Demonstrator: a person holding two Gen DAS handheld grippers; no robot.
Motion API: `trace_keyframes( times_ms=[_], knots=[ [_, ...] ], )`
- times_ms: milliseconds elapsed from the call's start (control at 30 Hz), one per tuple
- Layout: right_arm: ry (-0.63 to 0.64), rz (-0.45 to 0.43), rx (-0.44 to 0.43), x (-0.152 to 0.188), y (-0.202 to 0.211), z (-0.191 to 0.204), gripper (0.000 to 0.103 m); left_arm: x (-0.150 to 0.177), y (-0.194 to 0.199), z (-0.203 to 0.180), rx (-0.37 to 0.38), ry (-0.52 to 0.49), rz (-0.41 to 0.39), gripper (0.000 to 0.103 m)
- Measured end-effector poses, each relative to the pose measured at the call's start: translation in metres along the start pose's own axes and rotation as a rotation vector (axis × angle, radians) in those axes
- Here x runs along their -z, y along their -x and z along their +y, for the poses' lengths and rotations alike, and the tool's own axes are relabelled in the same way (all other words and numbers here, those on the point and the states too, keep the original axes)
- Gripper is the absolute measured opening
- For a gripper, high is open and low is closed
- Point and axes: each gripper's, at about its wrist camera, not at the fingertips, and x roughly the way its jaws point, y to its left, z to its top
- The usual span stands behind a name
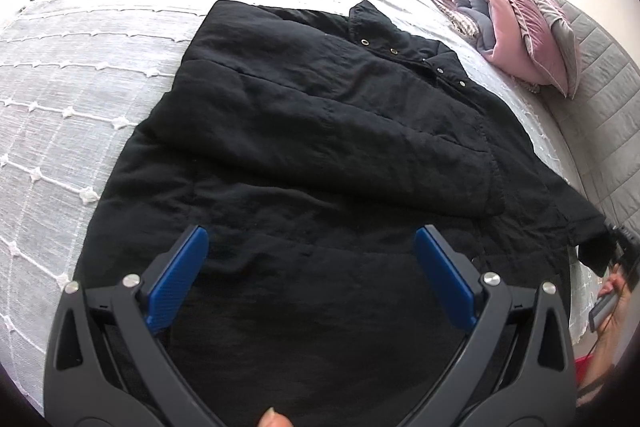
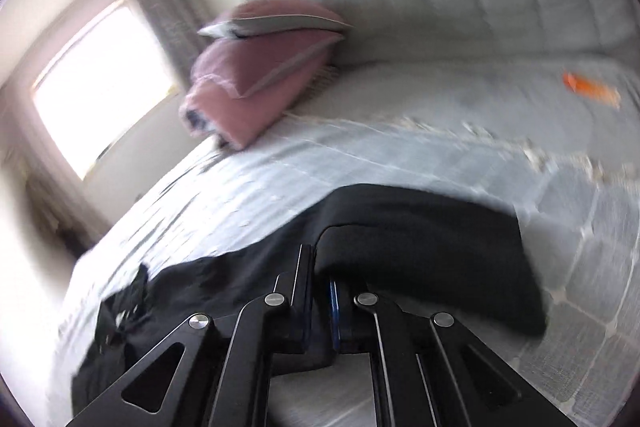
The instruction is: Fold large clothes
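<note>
A large black jacket (image 1: pixel 320 131) with metal snaps lies spread on the bed, one sleeve folded across its body. My left gripper (image 1: pixel 312 259) is open and empty, hovering over the jacket's near part with its blue pads wide apart. My right gripper (image 2: pixel 320 279) is shut on the jacket's other sleeve (image 2: pixel 432 239) and holds its cuff end lifted off the bed; the right wrist view is blurred by motion. In the left wrist view that sleeve end (image 1: pixel 596 243) shows at the far right, by the right hand.
The bed has a white textured cover (image 1: pixel 80 75). Pink and grey pillows and a quilt (image 1: pixel 516 27) are stacked by the padded grey headboard (image 1: pixel 600 99). An orange object (image 2: pixel 592 89) lies on the bed near the headboard. A window with curtains (image 2: pixel 100 83) is beyond.
</note>
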Motion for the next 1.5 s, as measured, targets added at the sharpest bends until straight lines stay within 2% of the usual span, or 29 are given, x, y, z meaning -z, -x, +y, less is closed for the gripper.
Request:
trace_keyframes(
  times_ms=[167, 367, 467, 567, 600, 667, 733, 767, 867, 933, 967, 1033, 1133, 1200, 1300, 1400, 1500],
  knots=[
    [0.185, -0.015, -0.07, 0.009, 0.02, 0.07, 0.006, -0.001, 0.005, -0.001, -0.006, -0.014, -0.012, 0.102],
    [0.448, 0.029, -0.198, 0.048, 0.038, 0.165, 0.006, -0.001, 0.008, -0.004, 0.012, -0.015, -0.013, 0.102],
    [0.605, 0.086, -0.265, 0.084, 0.038, 0.211, 0.006, 0.0, 0.01, -0.007, 0.011, -0.029, -0.017, 0.102],
    [0.755, 0.201, -0.313, 0.131, 0.022, 0.243, 0.008, 0.001, 0.011, -0.011, 0.004, -0.048, -0.021, 0.102],
    [0.811, 0.253, -0.309, 0.151, 0.01, 0.251, 0.008, 0.001, 0.011, -0.013, 0.001, -0.056, -0.02, 0.102],
    [0.888, 0.305, -0.28, 0.177, -0.009, 0.252, 0.008, 0.001, 0.011, -0.017, -0.017, -0.069, -0.02, 0.102],
    [0.919, 0.399, -0.261, 0.203, -0.032, 0.249, 0.009, 0.0, 0.013, -0.024, -0.046, -0.09, -0.037, 0.102],
    [0.911, 0.439, -0.26, 0.208, -0.04, 0.245, 0.01, -0.001, 0.015, -0.03, -0.05, -0.109, -0.052, 0.102],
    [0.824, 0.527, -0.329, 0.208, -0.048, 0.232, 0.031, 0.001, 0.02, -0.051, -0.053, -0.168, -0.085, 0.102],
    [0.687, 0.598, -0.461, 0.191, -0.042, 0.219, 0.068, 0.003, 0.02, -0.069, -0.047, -0.223, -0.094, 0.102],
    [0.628, 0.614, -0.525, 0.182, -0.036, 0.213, 0.071, 0.003, 0.019, -0.079, -0.043, -0.253, -0.093, 0.102],
    [0.549, 0.621, -0.612, 0.163, -0.022, 0.198, 0.073, 0.005, 0.014, -0.106, -0.027, -0.335, -0.092, 0.102],
    [0.456, 0.602, -0.66, 0.137, -0.006, 0.171, 0.073, 0.012, 0.007, -0.146, 0.006, -0.457, -0.092, 0.102],
    [0.393, 0.581, -0.62, 0.118, -0.006, 0.151, 0.073, 0.021, -0.004, -0.18, 0.034, -0.556, -0.087, 0.102],
    [0.263, 0.562, -0.479, 0.096, -0.015, 0.112, 0.073, 0.034, -0.018, -0.218, 0.088, -0.665, -0.07, 0.102],
    [0.172, 0.554, -0.375, 0.086, -0.027, 0.083, 0.073, 0.051, -0.035, -0.26, 0.129, -0.792, -0.053, 0.103],
    [0.091, 0.579, -0.341, 0.083, -0.04, 0.064, 0.073, 0.071, -0.053, -0.299, 0.158, -0.928, -0.041, 0.103]
  ],
)
